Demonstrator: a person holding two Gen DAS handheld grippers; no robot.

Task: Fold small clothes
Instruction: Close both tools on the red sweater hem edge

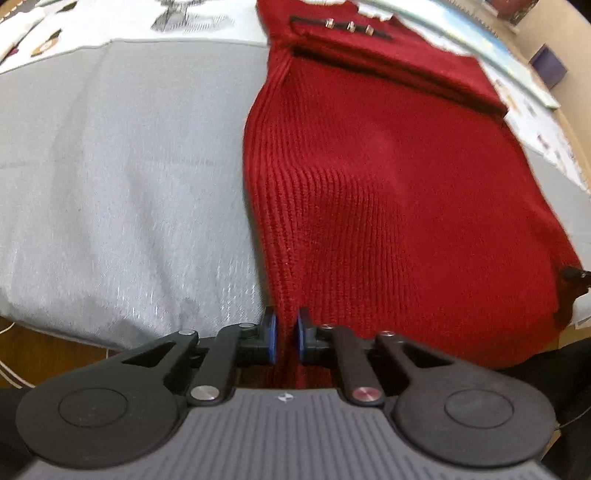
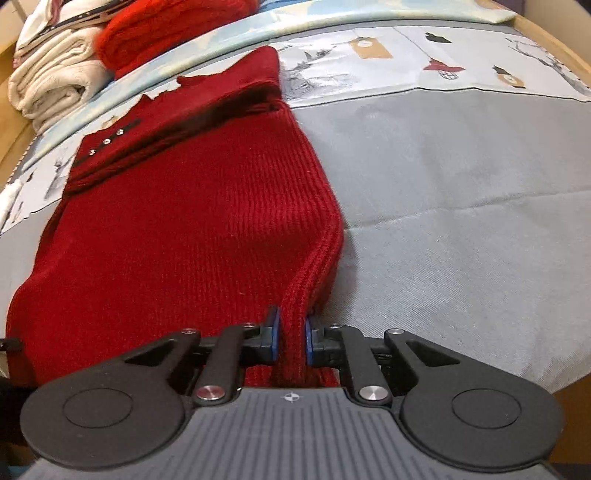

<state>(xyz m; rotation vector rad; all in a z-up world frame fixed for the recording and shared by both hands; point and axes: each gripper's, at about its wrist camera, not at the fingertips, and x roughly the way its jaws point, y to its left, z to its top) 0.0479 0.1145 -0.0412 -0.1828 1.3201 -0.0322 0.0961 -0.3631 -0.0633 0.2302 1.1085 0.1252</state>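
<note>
A dark red ribbed knit garment (image 1: pixel 388 192) lies lengthwise on the grey cloth surface (image 1: pixel 122 166), with a folded sleeve and small metal buttons (image 1: pixel 349 26) at its far end. My left gripper (image 1: pixel 285 334) is shut on the garment's near left hem corner. In the right wrist view the same garment (image 2: pixel 192 229) runs away from me, and my right gripper (image 2: pixel 291 334) is shut on its near right hem corner, which bunches between the blue pads. Both corners are held at the surface's near edge.
A pile of folded clothes, white (image 2: pixel 51 81) and bright red (image 2: pixel 166 26), sits at the far left in the right wrist view. A printed sheet (image 2: pixel 443 59) covers the far part of the surface. The wooden edge (image 1: pixel 55 354) and floor show near left.
</note>
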